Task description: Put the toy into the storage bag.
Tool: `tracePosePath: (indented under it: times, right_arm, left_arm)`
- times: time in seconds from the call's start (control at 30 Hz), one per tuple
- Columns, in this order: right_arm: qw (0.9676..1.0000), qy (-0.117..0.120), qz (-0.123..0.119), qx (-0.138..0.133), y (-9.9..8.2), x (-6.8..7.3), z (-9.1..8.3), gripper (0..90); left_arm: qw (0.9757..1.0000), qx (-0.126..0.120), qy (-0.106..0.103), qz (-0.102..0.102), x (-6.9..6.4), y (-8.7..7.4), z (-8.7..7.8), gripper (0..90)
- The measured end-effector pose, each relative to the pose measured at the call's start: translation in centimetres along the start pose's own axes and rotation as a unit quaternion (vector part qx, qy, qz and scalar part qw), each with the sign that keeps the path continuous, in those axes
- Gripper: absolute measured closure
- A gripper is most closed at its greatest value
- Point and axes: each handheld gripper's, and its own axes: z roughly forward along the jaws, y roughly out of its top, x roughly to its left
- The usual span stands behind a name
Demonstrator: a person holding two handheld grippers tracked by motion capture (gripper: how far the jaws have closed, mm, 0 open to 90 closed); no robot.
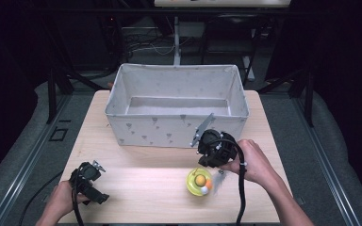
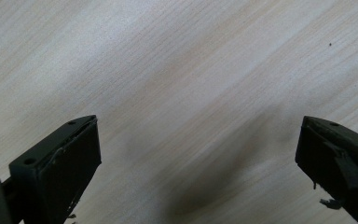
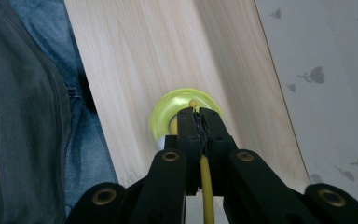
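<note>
Readable text: none on any surface.
Fabric bin (image 1: 176, 127): no words, just small grey printed motifs, scattered over the wall facing 6 o'clock.
Same wall in the right gripper view (image 3: 335, 93): the motifs are little flower shapes, not letters.
Wooden table (image 2: 177, 70): bare grain, one dark speck toward 2 o'clock, no marking.

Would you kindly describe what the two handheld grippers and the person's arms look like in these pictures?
Both the left gripper and the right gripper are black, each with two flat black jaws and a black cable trailing back. The right one carries a grey three-cornered plate and brass-coloured pivot rivets. The person's forearms are bare, no sleeves showing.
</note>
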Motion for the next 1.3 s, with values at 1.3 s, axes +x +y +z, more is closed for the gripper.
tracePosePath:
  times: [1.3]
  right_arm:
    - [0.9989, -0.030, -0.020, 0.030, 2.4, -1.6, -5.4, 88.6]
  left_arm:
    - [0.9993, -0.037, 0.004, 0.011, -0.1, 0.2, -0.4, 0.1]
